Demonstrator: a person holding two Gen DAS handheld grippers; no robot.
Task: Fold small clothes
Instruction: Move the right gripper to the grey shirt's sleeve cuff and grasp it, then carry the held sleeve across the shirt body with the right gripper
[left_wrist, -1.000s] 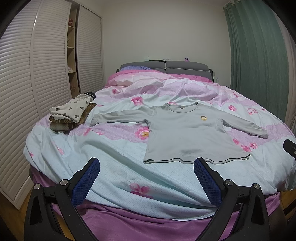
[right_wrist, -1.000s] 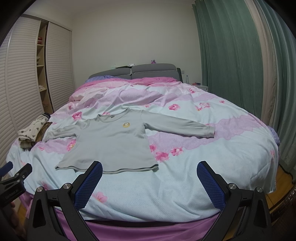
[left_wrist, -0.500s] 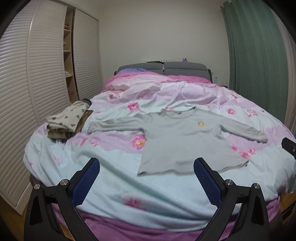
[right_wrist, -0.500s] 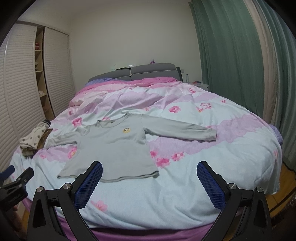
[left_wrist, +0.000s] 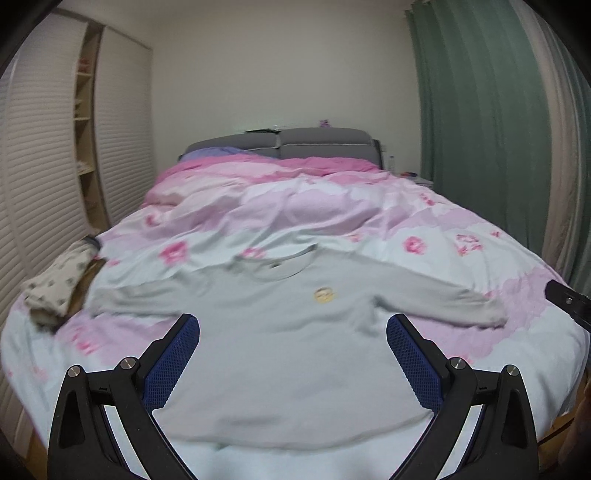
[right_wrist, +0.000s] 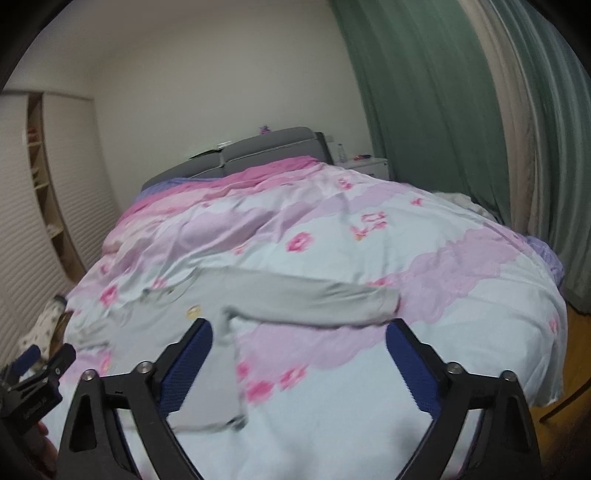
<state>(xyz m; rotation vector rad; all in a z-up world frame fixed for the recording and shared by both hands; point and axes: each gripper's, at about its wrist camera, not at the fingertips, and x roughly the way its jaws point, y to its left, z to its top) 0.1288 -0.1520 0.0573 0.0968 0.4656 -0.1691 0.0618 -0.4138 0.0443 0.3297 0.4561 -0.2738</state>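
A small grey long-sleeved shirt (left_wrist: 288, 343) with a yellow badge lies flat, face up, on the bed with both sleeves spread. My left gripper (left_wrist: 293, 354) is open and empty, hovering over the shirt's body near the hem. My right gripper (right_wrist: 299, 354) is open and empty, over the shirt's right side; the right sleeve (right_wrist: 314, 299) stretches just beyond its fingertips. The shirt also shows in the right wrist view (right_wrist: 207, 369).
A pile of folded clothes (left_wrist: 55, 288) sits at the bed's left edge. The pink and pale blue flowered quilt (left_wrist: 332, 206) covers the bed. A louvred wardrobe (left_wrist: 40, 177) stands left, green curtains (right_wrist: 461, 129) right, a grey headboard (left_wrist: 280, 142) behind.
Both grippers have moved forward and lower, from off the foot of the bed to over the shirt. The right one has also swung right toward the sleeve. Both stay open.
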